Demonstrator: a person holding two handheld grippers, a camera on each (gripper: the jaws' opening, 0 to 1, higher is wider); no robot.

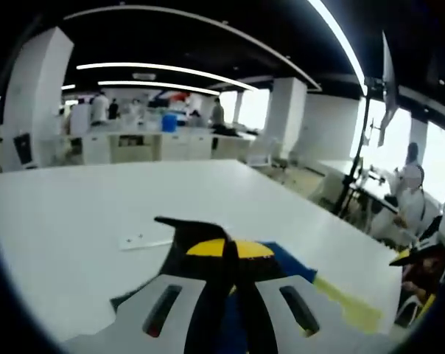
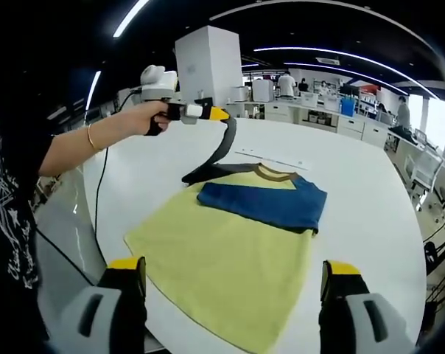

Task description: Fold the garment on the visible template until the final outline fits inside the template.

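Note:
A yellow T-shirt [image 2: 230, 251] lies flat on the white table [image 2: 370, 199], with its blue sleeve [image 2: 267, 203] folded across the chest. My left gripper [image 2: 216, 114], held by a person's hand [image 2: 150, 116], is shut on the dark grey sleeve [image 2: 219, 151] and holds it up off the table. In the left gripper view the left gripper [image 1: 231, 276] pinches that dark sleeve [image 1: 200, 236] with its yellow cuff [image 1: 233, 249], and the blue sleeve [image 1: 290, 259] lies beyond. My right gripper [image 2: 233, 273] hovers over the shirt's hem, open, nothing between its jaws.
A thin white strip [image 2: 270, 158] lies on the table behind the collar, also the strip [image 1: 145, 241]. The table's near edge [image 2: 97, 221] runs beside the person's arm. A tripod stand [image 1: 355, 177] and seated people [image 1: 410, 181] are at the right; desks stand far behind.

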